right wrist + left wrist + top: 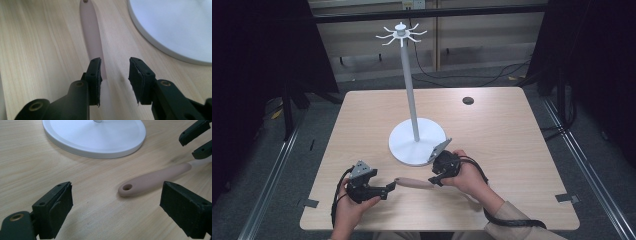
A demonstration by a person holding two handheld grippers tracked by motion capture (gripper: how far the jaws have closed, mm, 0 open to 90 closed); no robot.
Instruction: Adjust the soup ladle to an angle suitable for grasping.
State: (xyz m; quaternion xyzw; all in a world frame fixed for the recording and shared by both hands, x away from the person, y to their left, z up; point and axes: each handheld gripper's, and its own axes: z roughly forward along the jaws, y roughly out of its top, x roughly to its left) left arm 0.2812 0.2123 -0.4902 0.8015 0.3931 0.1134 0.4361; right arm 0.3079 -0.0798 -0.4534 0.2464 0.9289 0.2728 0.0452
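1. Right gripper is partly open with nothing pinched; the pale pink, smooth plastic utensil handle lies flat on the light wooden bench, just under its left jaw.
2. Left gripper is wide open and empty, with the handle's hole end just ahead.
3. White round-based hook stand sits right behind the handle.

Light wood table w/ rounded corners. On it: white stand's round base near centre, pinkish handle lying flat just in front, small dark disc at far right, tape bits at front edge.
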